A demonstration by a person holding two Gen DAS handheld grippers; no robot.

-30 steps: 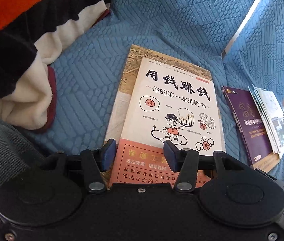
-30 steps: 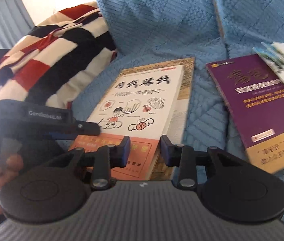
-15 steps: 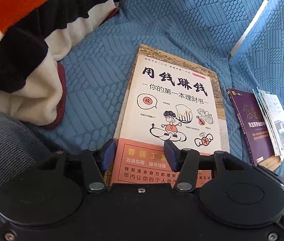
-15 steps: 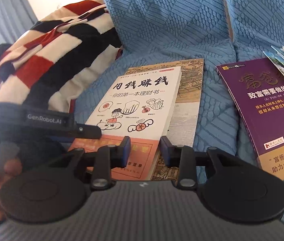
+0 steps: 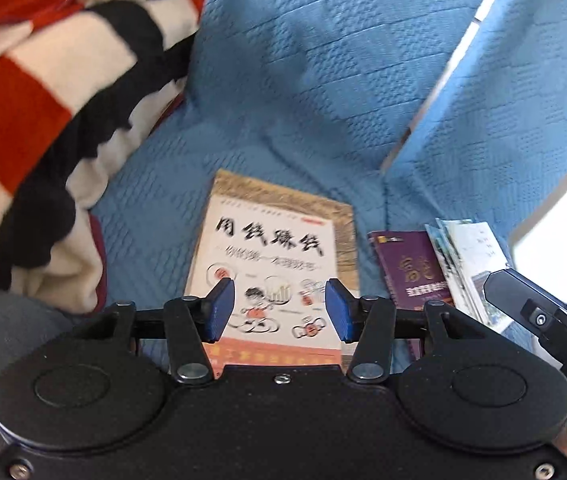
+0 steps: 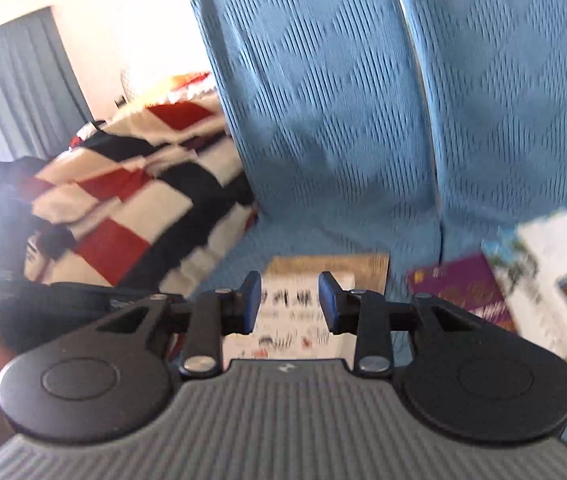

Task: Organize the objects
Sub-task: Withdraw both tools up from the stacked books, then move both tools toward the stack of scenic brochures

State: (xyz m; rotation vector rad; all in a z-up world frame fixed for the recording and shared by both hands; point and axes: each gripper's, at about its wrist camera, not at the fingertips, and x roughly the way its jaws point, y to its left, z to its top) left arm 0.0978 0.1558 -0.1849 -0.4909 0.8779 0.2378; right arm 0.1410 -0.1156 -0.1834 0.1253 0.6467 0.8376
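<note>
with the left gripper (image 5: 279,310) and right gripper (image 6: 289,304) both parted and empty above the white finance book (image 5: 271,280), which lies on a tan book (image 5: 345,220) mid-seat on the blue sofa (image 5: 323,100), the purple book (image 5: 413,272) near the seat's right edge looks due next, best nipped by its near edge.

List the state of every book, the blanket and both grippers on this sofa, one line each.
White cartoon-cover paperback book: flat, closed, stacked on a brown-covered book.
Purple paperback book: flat, closed, its right edge under the leaflets.
Pale printed leaflets: fanned, overlapping the purple book.
Red, white and black checked fleece blanket: crumpled.
Left gripper: open, empty.
Right gripper: open, empty.
</note>
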